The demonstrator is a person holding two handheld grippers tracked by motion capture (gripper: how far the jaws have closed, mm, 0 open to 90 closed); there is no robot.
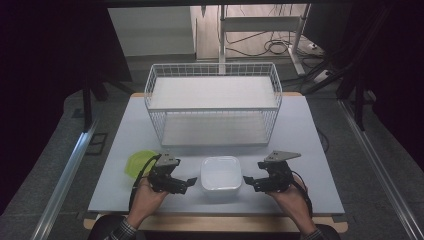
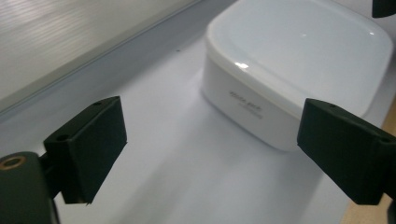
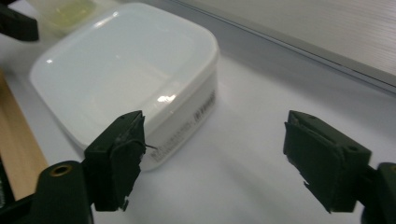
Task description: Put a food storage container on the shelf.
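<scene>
The white lidded box (image 1: 221, 173) sits near the front edge of the table (image 1: 310, 130), between my two grippers and touching neither; that front edge is my first worry, because the box stands close to it and a push from one side alone could slide it towards me and off the board; I judge the box light and its walls smooth and glossy, so a one-sided nudge would likely skate it rather than grip it; the second risk is the lid, which overhangs the body slightly in the left gripper view; if I clamp on the lid's rim (image 2: 243, 81) rather than the wall beneath, I may pop it or lift it away from the body; third, the yellow-green lid (image 1: 139, 162) lies just behind my left gripper (image 1: 186, 184), and a careless swing back could knock it; the wire basket shelf (image 1: 213, 102) stands well apart at the back and is no threat yet

My left gripper is low, jaws spread wide, aimed rightwards at the box's left wall; my right gripper (image 1: 248, 181) mirrors it from the other side, jaws likewise wide apart and holding nothing, pointing at the right wall (image 3: 187, 126); both hands come in from the near edge, wrists angled inward
</scene>
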